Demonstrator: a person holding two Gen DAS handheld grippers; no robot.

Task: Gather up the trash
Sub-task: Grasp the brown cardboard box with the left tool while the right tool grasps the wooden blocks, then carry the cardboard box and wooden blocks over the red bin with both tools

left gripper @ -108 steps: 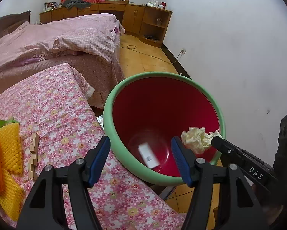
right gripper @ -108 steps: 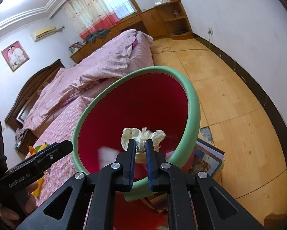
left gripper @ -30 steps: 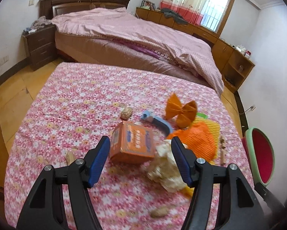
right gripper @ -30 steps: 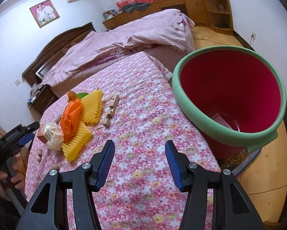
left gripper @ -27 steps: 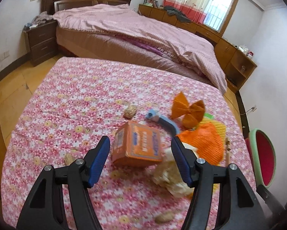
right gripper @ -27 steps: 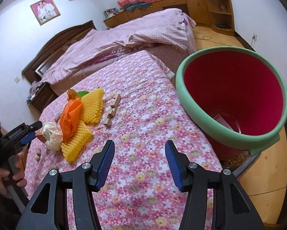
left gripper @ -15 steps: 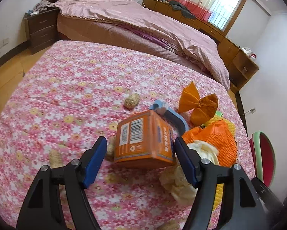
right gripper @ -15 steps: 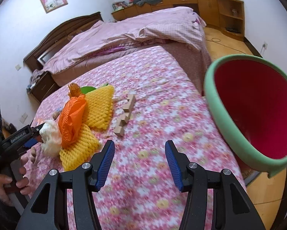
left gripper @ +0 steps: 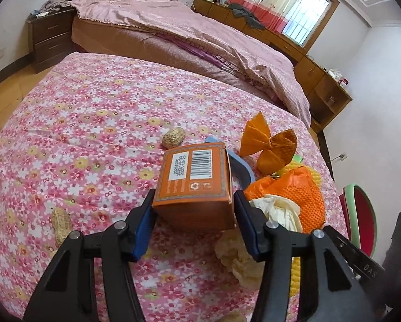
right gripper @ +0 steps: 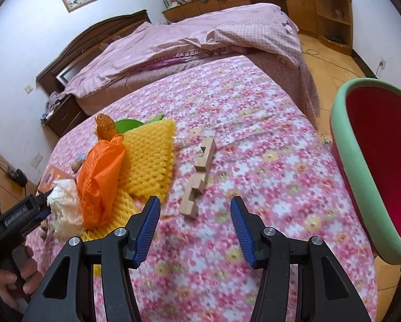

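An orange cardboard box point(left gripper: 195, 185) with a barcode stands on the flowered tablecloth point(left gripper: 93, 123). My left gripper point(left gripper: 193, 204) has a blue pad against each side of the box, and its jaws are closing on it. The same box point(right gripper: 49, 177) shows at the far left of the right wrist view, beside the left gripper point(right gripper: 39, 204). My right gripper point(right gripper: 195, 204) is open and holds nothing, low over the cloth just short of a row of wooden blocks point(right gripper: 197, 179). The red bin with a green rim point(right gripper: 342, 161) stands at the table's right edge.
Crumpled paper point(left gripper: 238, 257), a white tissue point(left gripper: 278, 209), an orange mesh bag point(left gripper: 299, 187), an orange bow-shaped wrapper point(left gripper: 270, 145), a blue curved piece point(left gripper: 240, 166) and peanuts point(left gripper: 173, 138) lie around the box. Yellow foam netting point(right gripper: 149, 155) lies left of the blocks. A bed point(left gripper: 200, 35) stands behind.
My left gripper has sunk over the orange box and its jaws have narrowed onto the sides. My right gripper has swung left, away from the bin, toward the wooden blocks.
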